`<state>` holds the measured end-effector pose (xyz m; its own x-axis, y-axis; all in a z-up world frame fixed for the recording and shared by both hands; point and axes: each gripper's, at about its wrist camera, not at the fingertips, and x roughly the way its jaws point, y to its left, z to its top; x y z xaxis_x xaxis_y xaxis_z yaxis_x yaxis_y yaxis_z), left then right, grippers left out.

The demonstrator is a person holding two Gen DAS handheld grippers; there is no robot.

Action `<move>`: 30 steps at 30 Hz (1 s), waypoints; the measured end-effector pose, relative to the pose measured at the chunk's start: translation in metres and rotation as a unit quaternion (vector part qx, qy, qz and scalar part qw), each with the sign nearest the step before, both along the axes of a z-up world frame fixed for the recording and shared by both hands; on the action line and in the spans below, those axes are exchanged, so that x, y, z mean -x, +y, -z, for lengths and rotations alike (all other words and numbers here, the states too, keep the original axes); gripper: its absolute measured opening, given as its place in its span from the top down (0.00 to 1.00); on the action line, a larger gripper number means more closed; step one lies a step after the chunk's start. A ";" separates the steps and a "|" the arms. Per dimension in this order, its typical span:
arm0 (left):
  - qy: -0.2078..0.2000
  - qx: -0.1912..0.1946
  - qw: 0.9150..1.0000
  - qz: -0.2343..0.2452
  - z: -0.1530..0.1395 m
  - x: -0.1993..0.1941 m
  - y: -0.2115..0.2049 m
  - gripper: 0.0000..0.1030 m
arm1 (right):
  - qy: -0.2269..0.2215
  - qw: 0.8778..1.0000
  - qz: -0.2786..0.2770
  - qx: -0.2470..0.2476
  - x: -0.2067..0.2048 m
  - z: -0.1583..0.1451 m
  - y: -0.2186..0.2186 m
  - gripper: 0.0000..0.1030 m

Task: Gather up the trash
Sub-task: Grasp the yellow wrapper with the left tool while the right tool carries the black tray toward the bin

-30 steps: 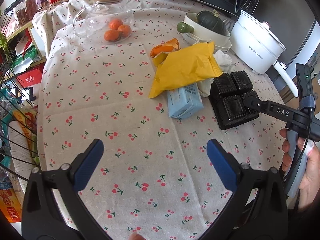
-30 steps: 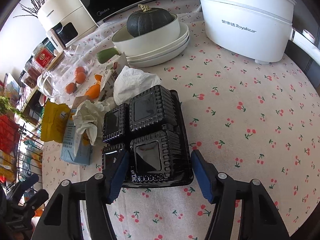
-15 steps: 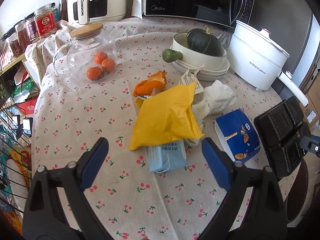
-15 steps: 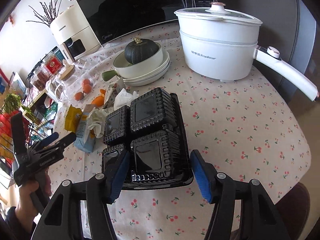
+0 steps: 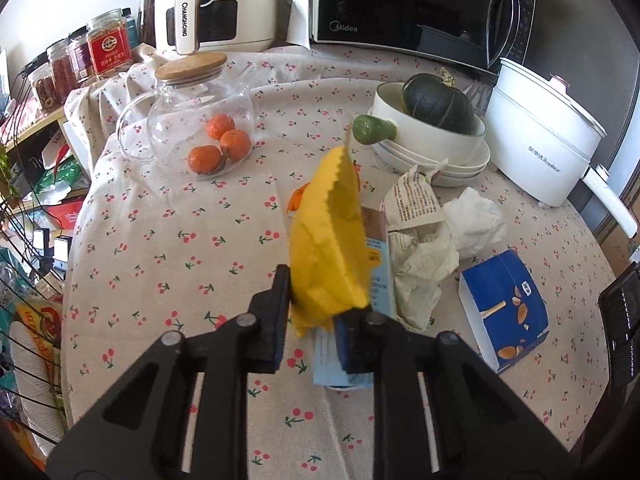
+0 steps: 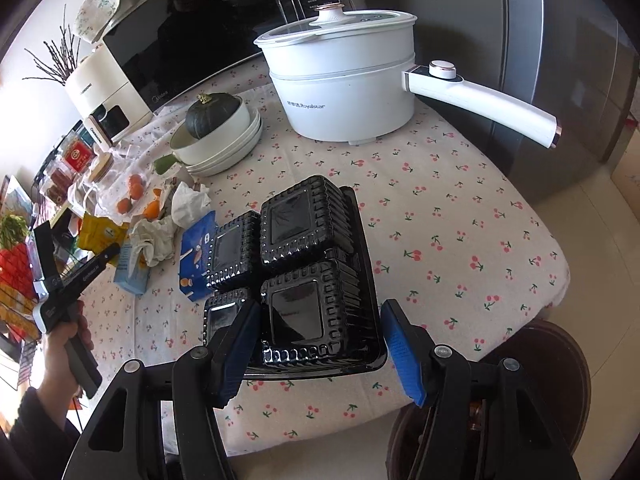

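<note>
My left gripper (image 5: 316, 320) is shut on a yellow wrapper (image 5: 328, 240) and holds it upright above the table. Under it lies a light blue carton (image 5: 376, 276). Beside it are crumpled white paper (image 5: 424, 268), a white tissue (image 5: 476, 216) and a dark blue box (image 5: 504, 312). My right gripper (image 6: 320, 344) is shut on a black plastic tray (image 6: 304, 264) with several compartments, held above the table near its front edge. The left gripper also shows in the right wrist view (image 6: 104, 258) with the yellow wrapper (image 6: 102, 232).
A glass jar with oranges (image 5: 200, 124), stacked white bowls holding a dark squash (image 5: 436, 136), a white electric pot (image 5: 544, 152), a microwave (image 5: 416, 4) and an air fryer (image 5: 216, 4) stand at the back. A dark round stool (image 6: 540, 392) stands beside the table.
My left gripper has closed on the yellow wrapper and lifted it upright. My right gripper has carried the black tray up and back from the table.
</note>
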<state>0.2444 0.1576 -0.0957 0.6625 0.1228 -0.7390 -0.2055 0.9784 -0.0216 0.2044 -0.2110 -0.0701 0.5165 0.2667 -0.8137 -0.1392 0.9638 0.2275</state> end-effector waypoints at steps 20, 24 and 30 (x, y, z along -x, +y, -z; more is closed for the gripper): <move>-0.045 0.056 0.997 0.043 -0.052 0.056 -0.012 0.93 | -0.018 1.000 0.018 0.006 0.046 -0.009 -0.040 0.38; -0.045 0.068 0.994 0.076 -0.057 0.065 -0.034 0.93 | -0.021 0.999 0.027 0.009 0.057 -0.009 -0.052 0.38; -0.039 0.081 0.987 0.131 -0.059 0.076 -0.082 0.93 | -0.019 0.999 0.046 0.019 0.072 -0.004 -0.077 0.38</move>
<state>0.1688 0.0759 -0.0363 0.7121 -0.1756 -0.6798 0.0628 0.9803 -0.1874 0.1326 -0.2878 -0.0662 0.5684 0.1858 -0.8015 -0.0571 0.9807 0.1869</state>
